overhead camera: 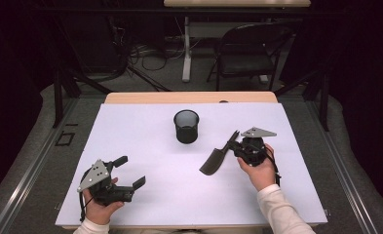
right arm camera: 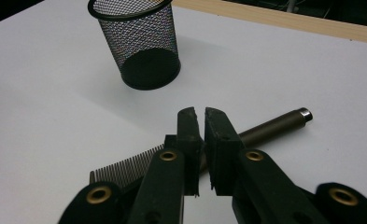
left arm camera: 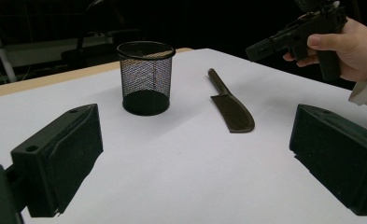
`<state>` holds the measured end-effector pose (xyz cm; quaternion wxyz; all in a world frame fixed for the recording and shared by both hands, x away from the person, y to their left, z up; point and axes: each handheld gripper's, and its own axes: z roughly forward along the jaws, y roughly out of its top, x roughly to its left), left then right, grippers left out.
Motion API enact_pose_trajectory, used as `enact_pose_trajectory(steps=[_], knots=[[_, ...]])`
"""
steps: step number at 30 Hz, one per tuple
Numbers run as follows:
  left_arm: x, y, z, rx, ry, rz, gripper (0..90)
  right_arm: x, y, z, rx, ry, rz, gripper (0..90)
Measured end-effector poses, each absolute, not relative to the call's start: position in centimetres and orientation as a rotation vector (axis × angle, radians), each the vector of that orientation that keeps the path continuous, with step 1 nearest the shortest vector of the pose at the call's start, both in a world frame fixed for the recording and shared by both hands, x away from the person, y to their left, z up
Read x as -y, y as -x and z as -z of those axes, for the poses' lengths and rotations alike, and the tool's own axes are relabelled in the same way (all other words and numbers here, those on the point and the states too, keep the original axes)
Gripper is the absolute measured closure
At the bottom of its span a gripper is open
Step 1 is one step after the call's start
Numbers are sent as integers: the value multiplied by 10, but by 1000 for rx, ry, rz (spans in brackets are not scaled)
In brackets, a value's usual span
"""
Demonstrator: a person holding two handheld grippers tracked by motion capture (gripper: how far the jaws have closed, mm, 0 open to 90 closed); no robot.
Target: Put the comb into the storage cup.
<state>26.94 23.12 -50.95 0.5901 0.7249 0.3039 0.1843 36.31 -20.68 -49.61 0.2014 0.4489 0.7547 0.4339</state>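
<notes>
While nearly closed, hand-held gripper (right arm camera: 200,112) over comb (right arm camera: 125,169)

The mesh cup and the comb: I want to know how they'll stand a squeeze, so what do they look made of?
Mesh cup: black wire mesh, likely painted metal; the weave lets light through.
Comb: dark matte brown, probably plastic, with fine moulded teeth; its round handle has a faint sheen and a shiny tip, perhaps metal.

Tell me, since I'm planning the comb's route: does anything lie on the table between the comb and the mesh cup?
Nothing visible does. The comb lies at the right gripper, whose jaws stand closed at its handle, and bare white table runs from it to the mesh cup. The left gripper sits well off to the side.
</notes>
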Motion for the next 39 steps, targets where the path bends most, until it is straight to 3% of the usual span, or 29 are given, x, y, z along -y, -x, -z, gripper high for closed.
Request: enact_pose_trajectory(steps=[3,39], knots=[[-231,-269,509,-708,-1687,-430,27,205,-368,495,-2120,-1258,-1204,900],[-232,-270,510,-714,-1690,-423,33,179,-419,497,-2319,-1378,-900,900]])
